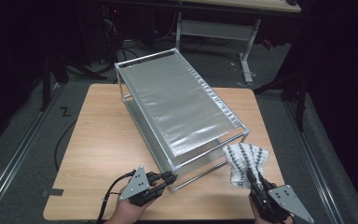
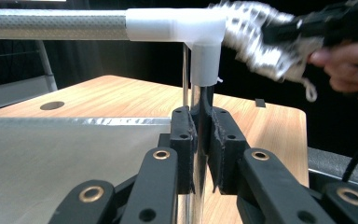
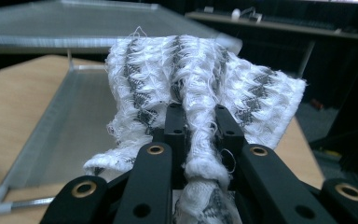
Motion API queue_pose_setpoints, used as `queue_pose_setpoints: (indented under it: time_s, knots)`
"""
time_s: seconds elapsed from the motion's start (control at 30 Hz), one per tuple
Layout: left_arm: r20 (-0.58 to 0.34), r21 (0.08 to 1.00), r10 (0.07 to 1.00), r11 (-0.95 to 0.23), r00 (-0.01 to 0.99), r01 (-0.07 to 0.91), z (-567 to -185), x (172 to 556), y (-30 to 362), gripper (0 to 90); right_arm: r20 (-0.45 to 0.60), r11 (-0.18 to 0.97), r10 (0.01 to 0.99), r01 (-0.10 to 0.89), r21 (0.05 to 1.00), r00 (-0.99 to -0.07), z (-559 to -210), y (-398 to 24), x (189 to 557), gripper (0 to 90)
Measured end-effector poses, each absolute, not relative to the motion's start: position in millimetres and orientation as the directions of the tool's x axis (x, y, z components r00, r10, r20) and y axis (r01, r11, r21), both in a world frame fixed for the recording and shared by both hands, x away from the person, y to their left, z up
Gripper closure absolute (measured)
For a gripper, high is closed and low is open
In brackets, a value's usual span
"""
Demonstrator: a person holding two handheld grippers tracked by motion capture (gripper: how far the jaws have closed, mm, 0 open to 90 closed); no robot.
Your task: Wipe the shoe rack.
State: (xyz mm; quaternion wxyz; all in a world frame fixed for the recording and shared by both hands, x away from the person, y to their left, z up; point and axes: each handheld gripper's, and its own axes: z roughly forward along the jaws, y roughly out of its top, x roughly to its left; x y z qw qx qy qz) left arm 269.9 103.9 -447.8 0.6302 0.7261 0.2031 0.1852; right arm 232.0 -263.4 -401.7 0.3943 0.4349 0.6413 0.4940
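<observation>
This is looking like a lab or recording studio rather than a home. Black curtains (image 1: 340, 93) are closing in the space, grey carpet (image 1: 23, 135) with metal floor rails (image 1: 9, 172) is running around the wooden surface (image 1: 102, 140), cables (image 1: 121, 46) are lying tangled behind, and a height-adjustable desk (image 1: 242, 32) is standing at the back.

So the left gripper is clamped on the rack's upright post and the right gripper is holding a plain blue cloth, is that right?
Not quite. The cloth in the right gripper is white with a grey pattern, not plain blue, as the right gripper view shows. The left gripper is indeed clamped on the rack's upright post.
</observation>
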Motion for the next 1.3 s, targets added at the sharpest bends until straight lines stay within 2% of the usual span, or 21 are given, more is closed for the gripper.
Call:
queue_pose_setpoints:
  time_s: [0.17, 0.37, 0.43, 0.5, 0.63, 0.73, 0.87, 1.07, 1.3]
  knots:
    - [0.012, 0.990, 0.543, -0.124, 0.840, 0.066, -447.5, 266.7, 107.8, 80.7, -0.082, 0.118, 0.940, 0.092, 0.989, -0.331, -379.1, -259.2, 227.0, 79.4]
    - [0.019, 0.991, 0.561, -0.121, 0.828, 0.059, -449.2, 262.0, 113.9, 80.5, -0.111, 0.143, 0.891, 0.041, 0.989, -0.441, -361.8, -226.7, 238.9, 79.3]
    - [0.034, 0.988, 0.570, -0.144, 0.821, 0.059, -452.4, 260.8, 114.6, 77.3, -0.129, 0.165, 0.870, 0.034, 0.986, -0.477, -358.9, -212.4, 246.1, 79.3]
    - [0.026, 0.985, 0.571, -0.155, 0.821, 0.077, -457.4, 260.6, 115.2, 70.4, -0.137, 0.175, 0.846, 0.025, 0.984, -0.515, -357.1, -197.0, 252.5, 79.3]
    - [0.067, 0.967, 0.593, -0.238, 0.802, 0.095, -470.8, 261.1, 111.0, 66.6, -0.139, 0.186, 0.817, 0.028, 0.982, -0.560, -363.5, -173.1, 256.5, 79.2]
    - [0.062, 0.965, 0.590, -0.243, 0.805, 0.103, -474.6, 262.0, 108.2, 68.5, -0.161, 0.228, 0.786, 0.038, 0.973, -0.597, -372.6, -158.8, 253.7, 79.2]
    - [0.068, 0.962, 0.585, -0.252, 0.808, 0.102, -478.4, 262.1, 104.8, 79.7, -0.166, 0.247, 0.757, 0.041, 0.968, -0.632, -377.9, -146.9, 248.2, 79.2]
    - [0.064, 0.962, 0.584, -0.253, 0.810, 0.107, -478.0, 262.3, 105.2, 80.3, -0.177, 0.267, 0.726, 0.034, 0.963, -0.665, -382.0, -134.4, 244.3, 79.2]
    - [0.056, 0.962, 0.581, -0.250, 0.812, 0.113, -477.8, 262.9, 105.4, 80.4, -0.187, 0.281, 0.748, 0.049, 0.959, -0.637, -384.8, -138.9, 249.8, 79.2]
